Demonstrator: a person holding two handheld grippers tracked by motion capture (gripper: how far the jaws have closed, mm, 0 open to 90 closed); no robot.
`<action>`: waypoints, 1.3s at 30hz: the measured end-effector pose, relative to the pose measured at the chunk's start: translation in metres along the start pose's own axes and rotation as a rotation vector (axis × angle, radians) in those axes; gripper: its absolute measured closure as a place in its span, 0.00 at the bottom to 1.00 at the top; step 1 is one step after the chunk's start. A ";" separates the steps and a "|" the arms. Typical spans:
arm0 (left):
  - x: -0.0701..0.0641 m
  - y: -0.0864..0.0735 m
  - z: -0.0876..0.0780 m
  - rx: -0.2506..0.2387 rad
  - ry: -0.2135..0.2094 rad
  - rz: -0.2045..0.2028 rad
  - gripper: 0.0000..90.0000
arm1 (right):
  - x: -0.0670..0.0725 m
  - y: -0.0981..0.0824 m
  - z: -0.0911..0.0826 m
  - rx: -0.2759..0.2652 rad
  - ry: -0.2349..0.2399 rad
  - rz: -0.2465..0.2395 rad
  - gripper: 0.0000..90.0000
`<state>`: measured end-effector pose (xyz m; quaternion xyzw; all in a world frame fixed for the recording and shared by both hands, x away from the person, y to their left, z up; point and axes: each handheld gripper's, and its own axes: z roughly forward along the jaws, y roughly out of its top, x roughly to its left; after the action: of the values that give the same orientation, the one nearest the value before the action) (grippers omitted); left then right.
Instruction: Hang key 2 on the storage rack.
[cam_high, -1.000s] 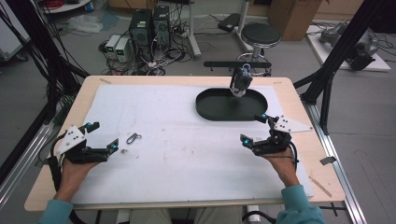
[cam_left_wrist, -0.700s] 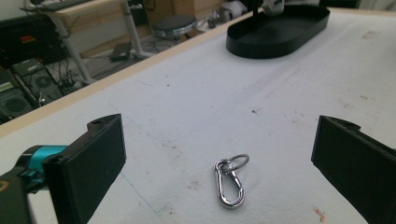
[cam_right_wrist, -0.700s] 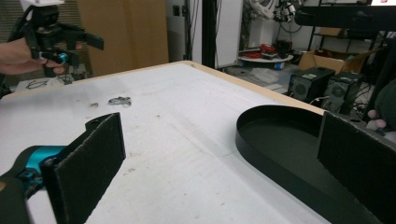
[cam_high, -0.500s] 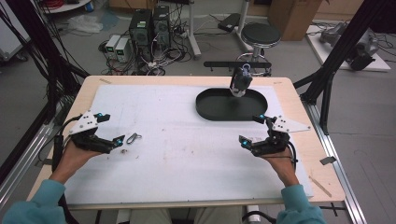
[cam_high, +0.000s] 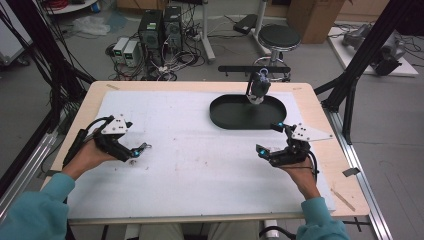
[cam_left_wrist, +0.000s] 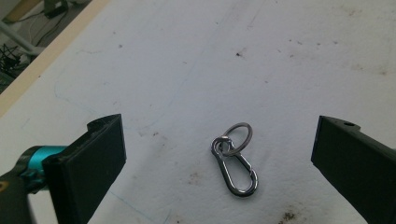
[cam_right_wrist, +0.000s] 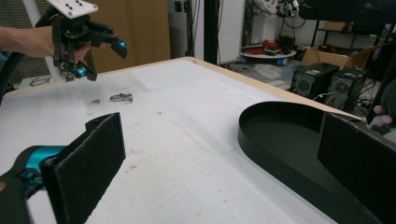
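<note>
So the left gripper (cam_left_wrist: 219, 154) hovers right over a little metal carabiner clip (cam_left_wrist: 236, 165) with a key ring (cam_left_wrist: 238, 135) looped through its top end. Its jaws are spread wide, one on each side of the clip, nothing between them yet. In the high view the clip (cam_high: 143, 147) lies on the white table cover (cam_high: 190, 165) at roughly 9 o'clock from the table's middle, just past the left gripper's (cam_high: 135, 151) tips.

Handling-wise, I'd guess it's light, stiff and pretty slippery: polished steel lying flat, so there's barely any height to bite on. The ring is loose on the clip and will probably flop around once lifted. Best bet is pinching across the two long sides of the clip body, around its middle — not the ring, which would let the clip dangle and swing. The jaws need to come right down to the cover or they'll skate over it.

The right gripper (cam_high: 272, 152) sits at about 4 o'clock, also wide open and empty, near the black oval tray (cam_high: 220, 117) — likely the drop-off.
</note>
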<state>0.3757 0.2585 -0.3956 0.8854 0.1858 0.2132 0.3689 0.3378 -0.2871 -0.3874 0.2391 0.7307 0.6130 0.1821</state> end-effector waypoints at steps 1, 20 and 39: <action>0.000 0.001 0.002 0.001 -0.003 0.002 0.04 | 0.000 0.000 0.000 0.000 0.000 0.000 0.01; -0.007 0.003 0.035 0.153 -0.064 0.101 0.17 | 0.000 0.001 0.000 -0.001 0.003 0.003 0.01; -0.009 0.002 0.040 0.204 -0.094 0.122 0.46 | -0.003 0.000 -0.002 -0.010 -0.002 0.012 0.01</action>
<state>0.3893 0.2294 -0.4218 0.9369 0.1349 0.1735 0.2718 0.3396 -0.2901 -0.3868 0.2432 0.7261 0.6173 0.1803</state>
